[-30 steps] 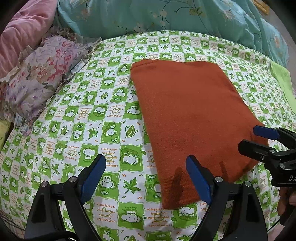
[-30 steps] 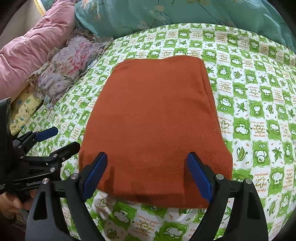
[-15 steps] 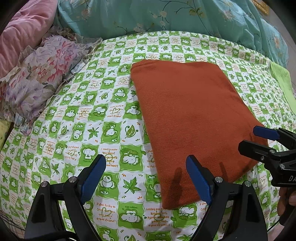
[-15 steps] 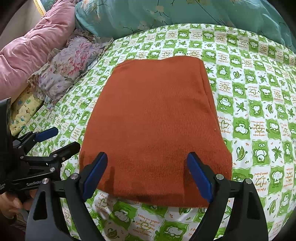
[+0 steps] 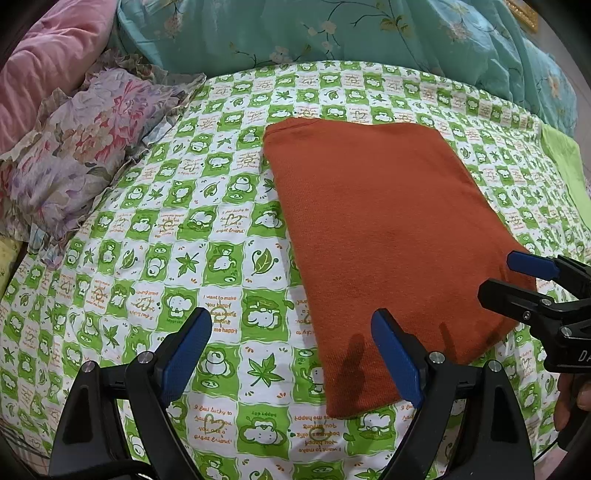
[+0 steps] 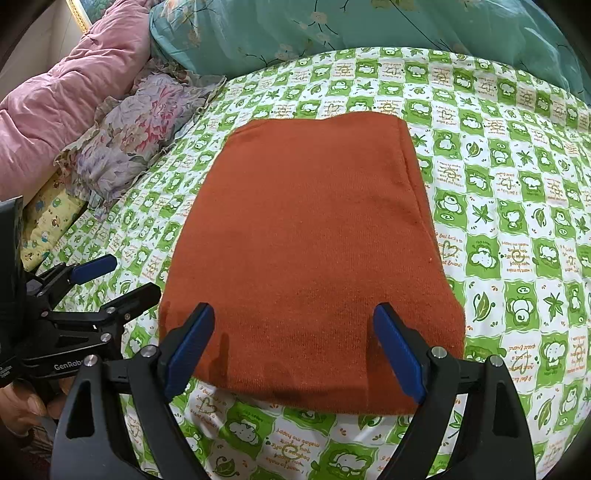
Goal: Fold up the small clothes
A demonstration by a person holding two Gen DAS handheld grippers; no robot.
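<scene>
The folded rust-orange garment (image 6: 306, 251) lies flat on the bed's green-and-white checked sheet (image 5: 155, 240), its near edge close to the bed's front edge and its far edge pointing toward the teal quilt (image 5: 332, 33) at the head. Nothing in its outline or position differs from the frames half a second and one second earlier; both tools sit in the same spots as well.

The right gripper (image 6: 293, 354) hovers over the garment's near edge, its blue-padded fingers (image 6: 190, 347) spread wide and holding nothing. The left gripper (image 5: 291, 356) hangs above the sheet at the garment's near left corner, fingers (image 5: 397, 356) likewise spread wide, one pad over the cloth and the other over bare sheet. Whether either touches the fabric cannot be told.

Each tool appears side-on in the other's view, pointing toward the garment, with a hand (image 6: 26, 406) gripping the left one's handle.

A flowered pillow (image 5: 81, 155) and a pink quilt (image 6: 62, 96) lie along the bed's left edge, and a light green cloth (image 5: 565, 166) lies near its right edge.
</scene>
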